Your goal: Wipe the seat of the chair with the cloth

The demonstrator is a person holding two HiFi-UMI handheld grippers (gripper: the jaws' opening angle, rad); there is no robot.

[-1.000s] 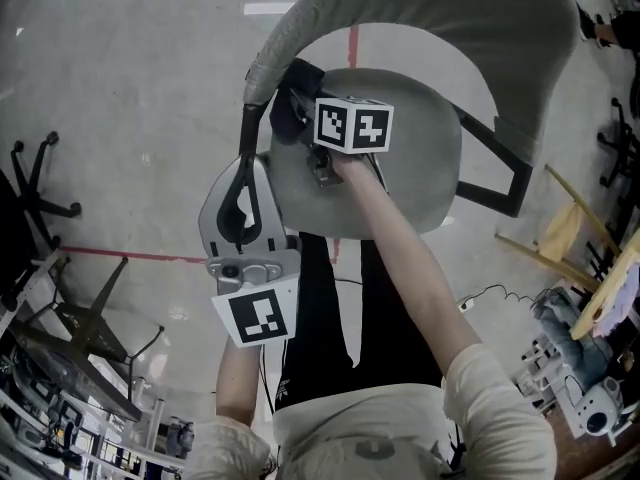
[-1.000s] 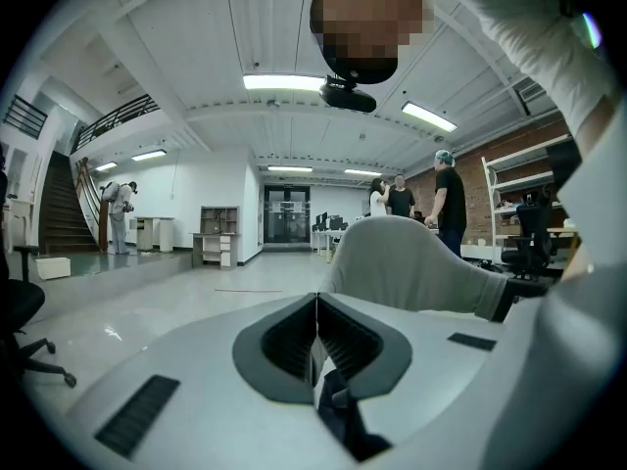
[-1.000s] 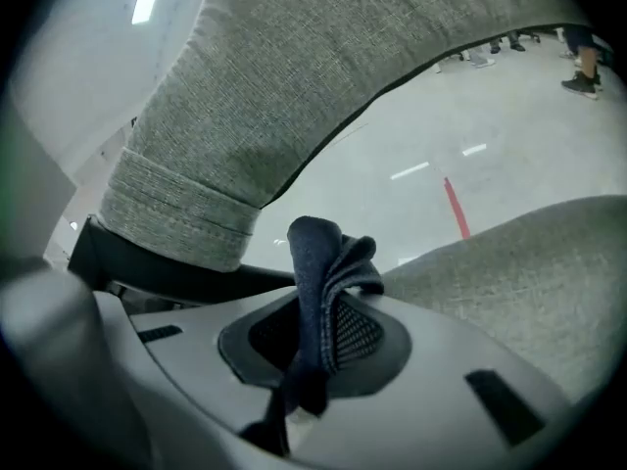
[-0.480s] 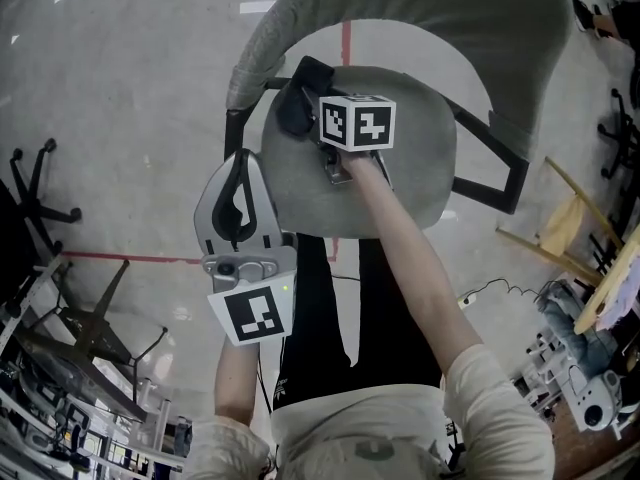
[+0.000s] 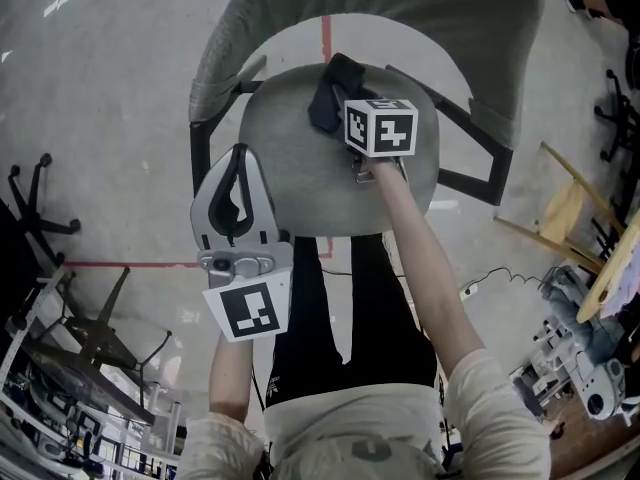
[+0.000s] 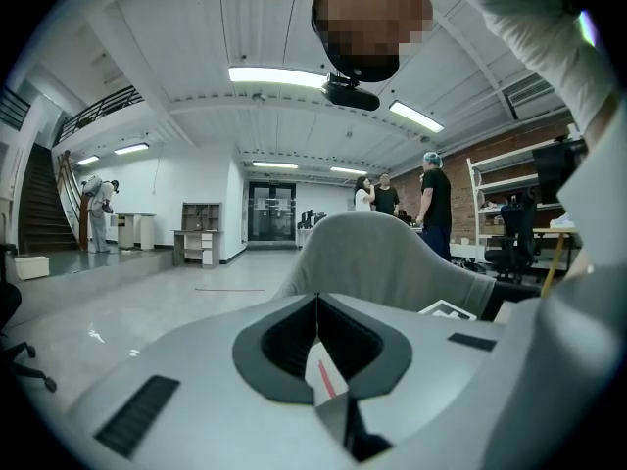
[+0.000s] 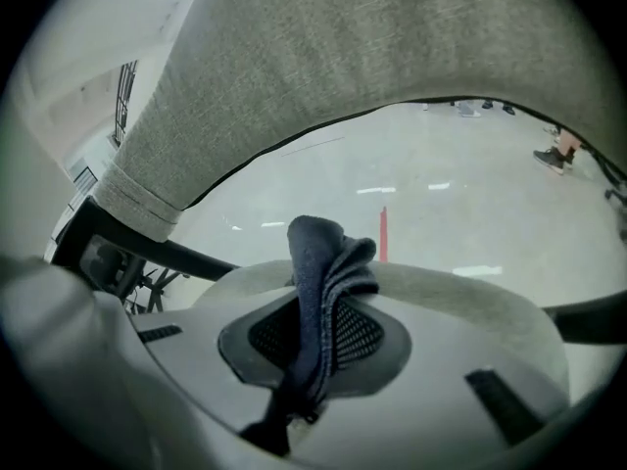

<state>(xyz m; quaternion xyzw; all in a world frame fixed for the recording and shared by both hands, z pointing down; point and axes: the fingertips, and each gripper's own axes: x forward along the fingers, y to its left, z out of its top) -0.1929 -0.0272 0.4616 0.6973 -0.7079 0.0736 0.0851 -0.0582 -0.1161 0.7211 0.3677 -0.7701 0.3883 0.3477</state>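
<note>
2 jaws of the right gripper (image 7: 313, 311) pinch the dark cloth (image 7: 321, 253), which bunches up above them. Left gripper (image 6: 315, 306): jaws together on nothing, held off the chair at lower left of the head view. Cloth is at upper middle of the grey seat (image 5: 290, 163), near the backrest (image 5: 430, 8). We judge wiping is under way; the next move calls for pressing the cloth flat and sweeping toward the front edge. Seat fabric looks matte, no stains we can make out.

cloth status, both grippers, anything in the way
Right hand-held gripper shut on cloth, at back of seat. Left hand-held gripper shut, empty, left of seat. Nothing else on seat.
</note>
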